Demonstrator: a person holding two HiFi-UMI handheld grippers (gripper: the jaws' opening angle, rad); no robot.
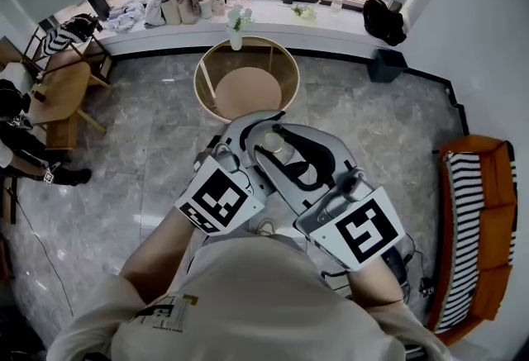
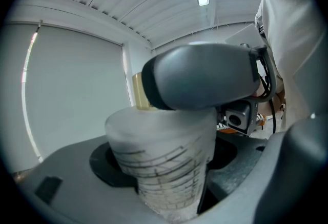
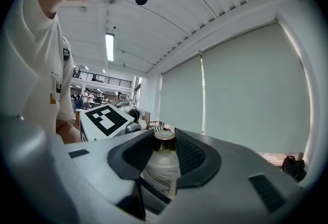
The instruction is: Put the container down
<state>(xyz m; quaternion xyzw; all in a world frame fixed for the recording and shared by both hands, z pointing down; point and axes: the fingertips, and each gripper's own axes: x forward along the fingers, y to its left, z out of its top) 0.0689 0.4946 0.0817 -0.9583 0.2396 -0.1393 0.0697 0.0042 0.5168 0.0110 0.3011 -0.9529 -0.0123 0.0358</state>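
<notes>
- Frosted white, with thin dark lines on its side and a gold cap (image 3: pixel 164 141), the container (image 1: pixel 274 140) hangs in the air between your two claws, in front of your chest.
- Your left claw (image 2: pixel 163 187) is closed on the container's wide body, and its pads press it from both sides.
- Your right claw (image 3: pixel 165 164) is clamped on the same container near the neck, just under the cap. In the left gripper view one of its grey jaws crosses above the container.
- Far below you, the head view shows a grey marble floor (image 1: pixel 149 153). A round wooden counter (image 1: pixel 248 91) stands on it just beyond the claws.
- You hold the container clear of both.
</notes>
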